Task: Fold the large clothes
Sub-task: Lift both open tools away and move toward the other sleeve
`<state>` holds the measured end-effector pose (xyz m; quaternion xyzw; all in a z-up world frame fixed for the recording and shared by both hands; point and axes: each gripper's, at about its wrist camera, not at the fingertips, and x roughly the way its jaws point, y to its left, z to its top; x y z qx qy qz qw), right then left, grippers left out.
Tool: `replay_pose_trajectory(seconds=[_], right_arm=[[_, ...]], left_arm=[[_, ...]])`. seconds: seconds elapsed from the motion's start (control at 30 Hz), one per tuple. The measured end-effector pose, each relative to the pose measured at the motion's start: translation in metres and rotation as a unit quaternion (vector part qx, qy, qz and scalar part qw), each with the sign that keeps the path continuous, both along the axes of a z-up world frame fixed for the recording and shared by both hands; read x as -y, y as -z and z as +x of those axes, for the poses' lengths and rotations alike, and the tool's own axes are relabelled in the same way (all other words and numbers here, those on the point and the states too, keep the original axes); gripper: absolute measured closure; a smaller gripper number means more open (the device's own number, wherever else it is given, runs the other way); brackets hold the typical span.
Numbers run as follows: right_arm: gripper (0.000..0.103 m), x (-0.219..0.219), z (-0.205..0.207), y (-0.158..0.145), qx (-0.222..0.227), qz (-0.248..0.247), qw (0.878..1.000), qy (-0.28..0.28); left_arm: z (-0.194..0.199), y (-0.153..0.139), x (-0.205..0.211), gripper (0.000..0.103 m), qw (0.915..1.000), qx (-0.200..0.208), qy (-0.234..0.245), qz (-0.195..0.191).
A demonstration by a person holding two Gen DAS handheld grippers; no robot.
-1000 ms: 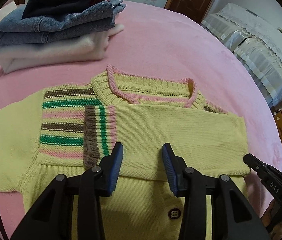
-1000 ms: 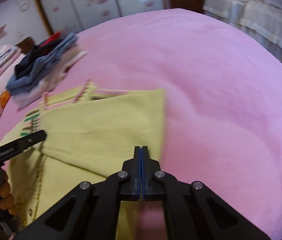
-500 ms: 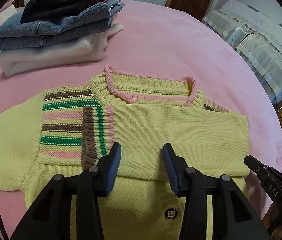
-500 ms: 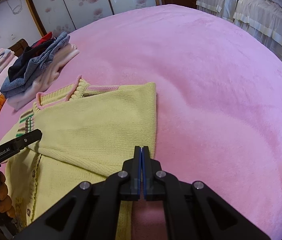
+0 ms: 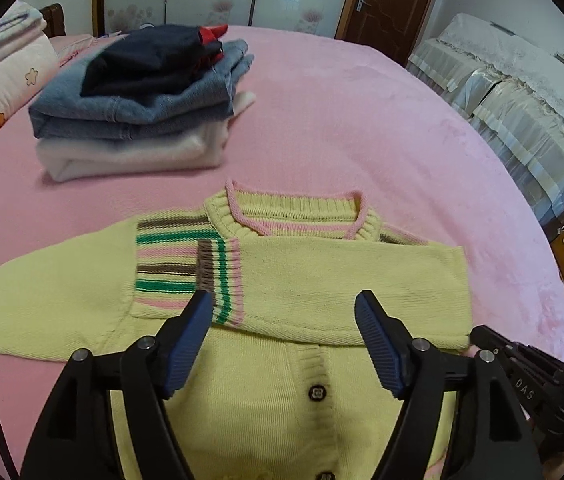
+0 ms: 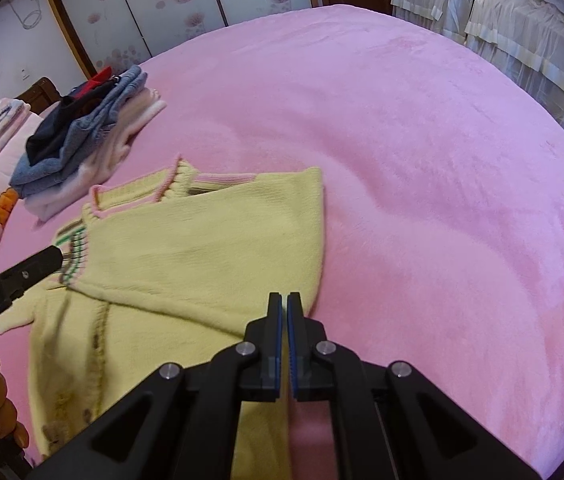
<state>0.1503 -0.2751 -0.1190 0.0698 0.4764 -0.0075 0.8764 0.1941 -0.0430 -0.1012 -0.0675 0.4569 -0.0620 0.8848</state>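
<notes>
The cardigan [image 5: 282, 384] is laid front-up on the pink bed [image 5: 362, 128], with one sleeve [image 5: 322, 280] folded across the chest and the other sleeve [image 5: 42, 304] spread out flat to the side. The left gripper [image 5: 284, 332] is held above the chest with its jaws wide and nothing between them. The right gripper [image 6: 285, 320] is at the edge of the cardigan with its jaws nearly closed; only a thin gap is seen, and no cloth appears to be caught in it.

A risk can be judged here: the folded sleeve is only resting, so it may be dragged out of place if the knit is pulled from one side. The soft blanket may also be pinched together with the cloth.

The cardigan is a thick ribbed knit, pale yellow, with pink trim at the collar, striped bands and dark round buttons [image 5: 316, 393]. A stack [image 5: 138, 100] of folded clothes is seen well apart, farther up the bed.
</notes>
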Motion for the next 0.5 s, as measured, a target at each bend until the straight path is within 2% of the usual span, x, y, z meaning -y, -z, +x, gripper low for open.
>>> replay_pose_trajectory(seconds=[0.03, 0.1, 0.17, 0.33, 0.5], right_arm=[[0.096, -0.002, -0.003, -0.003, 0.0, 0.001, 1.0, -0.002], [0.081, -0.009, -0.01, -0.01, 0.002, -0.001, 1.0, -0.005], [0.07, -0.015, -0.018, -0.018, 0.007, 0.001, 1.0, -0.011], [0.069, -0.037, -0.038, -0.043, 0.023, -0.007, 0.999, -0.028], [0.069, -0.062, -0.05, -0.063, 0.036, -0.005, 0.998, -0.043]], left_arm=[[-0.005, -0.007, -0.002, 0.029, 1.0, 0.005, -0.002, -0.004], [-0.015, -0.02, -0.006, 0.029, 0.9999, 0.013, -0.003, -0.008], [-0.024, -0.032, -0.009, 0.029, 0.9997, 0.022, -0.003, -0.004], [-0.054, -0.061, -0.025, 0.021, 0.999, 0.043, -0.008, -0.001], [-0.08, -0.085, -0.045, 0.02, 0.9977, 0.063, -0.022, 0.003]])
